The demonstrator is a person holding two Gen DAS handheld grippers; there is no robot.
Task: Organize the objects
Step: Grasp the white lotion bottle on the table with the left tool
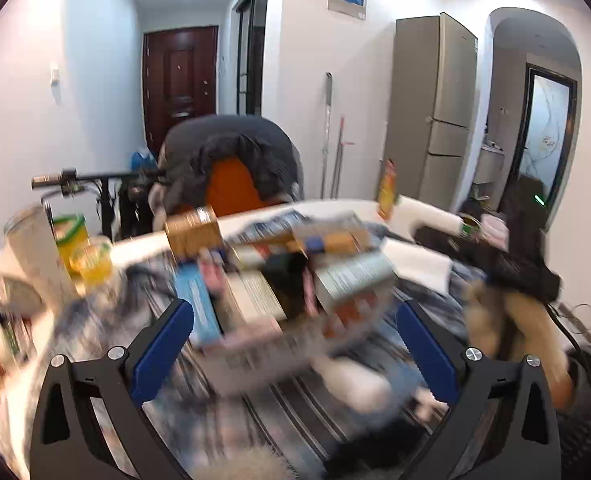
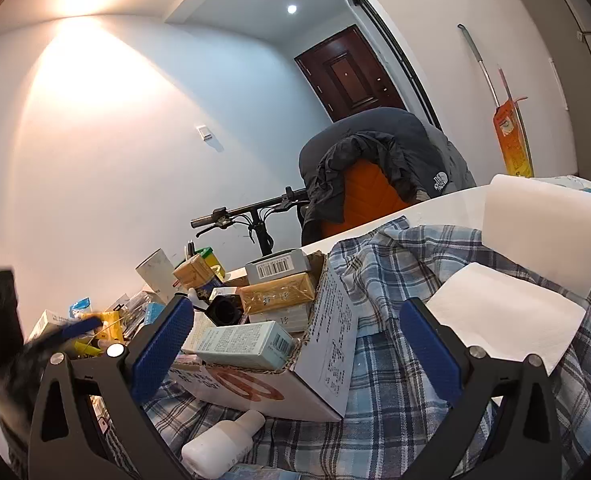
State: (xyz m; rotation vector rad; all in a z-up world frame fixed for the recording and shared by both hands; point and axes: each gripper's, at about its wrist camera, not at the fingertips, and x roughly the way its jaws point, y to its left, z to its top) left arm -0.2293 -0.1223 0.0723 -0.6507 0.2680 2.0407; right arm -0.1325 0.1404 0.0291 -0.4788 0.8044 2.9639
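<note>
- Cloth point(image 2: 395, 360), plaid, covers the table; keep clear of its folds.
- Box point(image 2: 295, 364), crammed with packets, sits on it, between both grippers.
- Bottle point(image 2: 223, 444) lies loose just beside the box: likely next.
- Left gripper point(image 1: 295, 344) spread, empty, over the box.
- Right gripper point(image 2: 295, 340) spread, empty.

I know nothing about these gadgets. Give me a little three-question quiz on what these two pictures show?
1. True or false: the right gripper grips the white bottle.
2. What holds the small packages? A) cardboard box B) a bucket C) a drawer
3. Fill in: the box sits on a ____ cloth.

Key: 1 false, its fingers stand apart, empty. 2 A. 3 plaid.
</note>
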